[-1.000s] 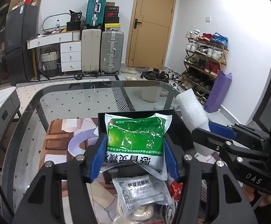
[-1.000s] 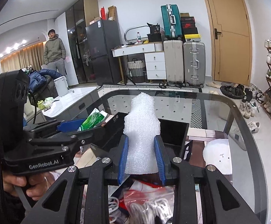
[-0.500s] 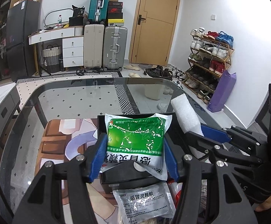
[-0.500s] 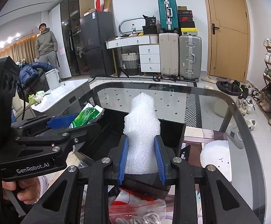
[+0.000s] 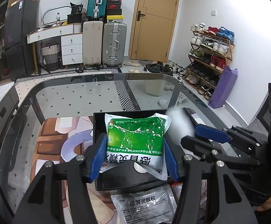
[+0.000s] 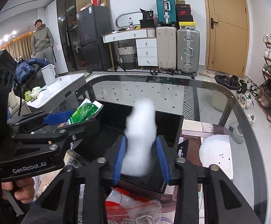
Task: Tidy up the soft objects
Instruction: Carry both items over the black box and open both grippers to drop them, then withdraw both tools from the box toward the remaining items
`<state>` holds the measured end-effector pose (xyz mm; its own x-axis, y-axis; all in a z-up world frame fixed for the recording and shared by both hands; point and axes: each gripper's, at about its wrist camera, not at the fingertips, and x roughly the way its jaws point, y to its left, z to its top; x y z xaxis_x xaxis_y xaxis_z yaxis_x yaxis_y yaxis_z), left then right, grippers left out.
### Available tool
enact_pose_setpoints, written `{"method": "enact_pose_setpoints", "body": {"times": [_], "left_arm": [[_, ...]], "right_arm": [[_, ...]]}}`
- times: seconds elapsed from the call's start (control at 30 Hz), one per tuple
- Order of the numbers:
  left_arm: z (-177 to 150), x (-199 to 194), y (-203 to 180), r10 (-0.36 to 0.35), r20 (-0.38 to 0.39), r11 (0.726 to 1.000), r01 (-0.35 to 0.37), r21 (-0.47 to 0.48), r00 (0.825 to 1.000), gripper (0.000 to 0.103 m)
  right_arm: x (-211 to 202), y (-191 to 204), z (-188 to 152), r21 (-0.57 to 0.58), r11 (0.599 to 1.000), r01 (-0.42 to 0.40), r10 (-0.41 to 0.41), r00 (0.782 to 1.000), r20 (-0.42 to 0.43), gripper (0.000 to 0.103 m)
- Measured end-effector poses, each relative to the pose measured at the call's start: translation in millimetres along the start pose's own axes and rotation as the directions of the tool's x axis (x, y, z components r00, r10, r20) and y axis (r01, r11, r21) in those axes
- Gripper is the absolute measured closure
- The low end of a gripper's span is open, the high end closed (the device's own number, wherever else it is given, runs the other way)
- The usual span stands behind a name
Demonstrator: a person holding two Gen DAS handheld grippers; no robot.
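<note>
My left gripper [image 5: 133, 158] is shut on a green and white medicine pouch [image 5: 135, 138], held over an open black box [image 5: 99, 130] on the glass table. My right gripper [image 6: 140, 160] is shut on a white foam roll [image 6: 141, 130], blurred by motion, over the same black box [image 6: 174, 130]. The right gripper shows at the right of the left wrist view [image 5: 210, 138], with the foam [image 5: 180, 123] beside the pouch. The left gripper with the pouch [image 6: 85, 112] shows at the left of the right wrist view.
A second white pouch [image 5: 146, 205] lies in front of the box. A clear zip bag with red print [image 6: 133, 205] lies below my right gripper. A round white object [image 6: 217, 155] sits at the right. The glass table edge [image 6: 247, 130] curves at the right.
Both grippers have moved forward and down over the black box with their loads. The foam roll now tilts and blurs between the right fingers.
</note>
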<state>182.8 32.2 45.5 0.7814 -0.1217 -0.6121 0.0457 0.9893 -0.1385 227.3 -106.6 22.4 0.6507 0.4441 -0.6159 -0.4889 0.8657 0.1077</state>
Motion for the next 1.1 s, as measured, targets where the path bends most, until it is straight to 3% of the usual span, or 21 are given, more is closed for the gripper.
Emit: {"method": "enact_pose_setpoints", "body": {"times": [0.07, 0.2, 0.27, 0.33, 0.4, 0.47, 0.53, 0.6, 0.8, 1.1], "left_arm": [[1, 2, 1, 0.001, -0.004, 1.000, -0.001, -0.004, 1.000, 0.046], [0, 2, 0, -0.005, -0.015, 1.000, 0.005, 0.000, 1.000, 0.044], [1, 0, -1, -0.004, -0.010, 1.000, 0.004, 0.008, 1.000, 0.043], [1, -4, -2, -0.006, -0.003, 1.000, 0.006, 0.012, 1.000, 0.039], [0, -8, -4, -0.006, 0.002, 1.000, 0.006, 0.013, 1.000, 0.024], [-1, -14, -5, -0.003, 0.015, 1.000, 0.003, 0.021, 1.000, 0.015], [-2, -21, -6, -0.010, 0.025, 1.000, 0.010, 0.028, 1.000, 0.011], [-3, -28, -6, -0.012, 0.030, 1.000, 0.012, 0.020, 0.999, 0.000], [-17, -49, 0, -0.027, 0.028, 1.000, 0.026, 0.016, 0.999, 0.000], [-61, -71, 12, 0.056, -0.003, 0.998, -0.056, 0.014, 0.998, 0.000]], "right_arm": [[-2, 1, -1, -0.002, 1.000, 0.016, -0.016, 1.000, 0.002, 0.050], [-8, -2, -3, 0.000, 0.999, 0.044, -0.044, 0.999, 0.017, 0.037], [-14, -6, -5, 0.016, 0.998, 0.054, -0.054, 0.998, 0.027, 0.018], [-19, -10, -6, 0.035, 0.997, 0.067, -0.068, 0.997, 0.031, 0.014], [-26, -14, -9, 0.048, 0.996, 0.079, -0.081, 0.996, 0.024, 0.011], [-33, -17, -14, 0.050, 0.994, 0.095, -0.096, 0.995, 0.021, 0.001], [-40, -19, -20, 0.046, 0.994, 0.095, -0.096, 0.995, 0.021, 0.001], [-49, -22, -27, 0.048, 0.995, 0.093, -0.094, 0.995, 0.016, 0.001], [-68, -27, -52, 0.075, 0.994, 0.079, -0.079, 0.997, -0.006, 0.001], [-73, -23, -93, 0.085, 0.992, 0.090, -0.083, 0.993, -0.079, 0.000]]}}
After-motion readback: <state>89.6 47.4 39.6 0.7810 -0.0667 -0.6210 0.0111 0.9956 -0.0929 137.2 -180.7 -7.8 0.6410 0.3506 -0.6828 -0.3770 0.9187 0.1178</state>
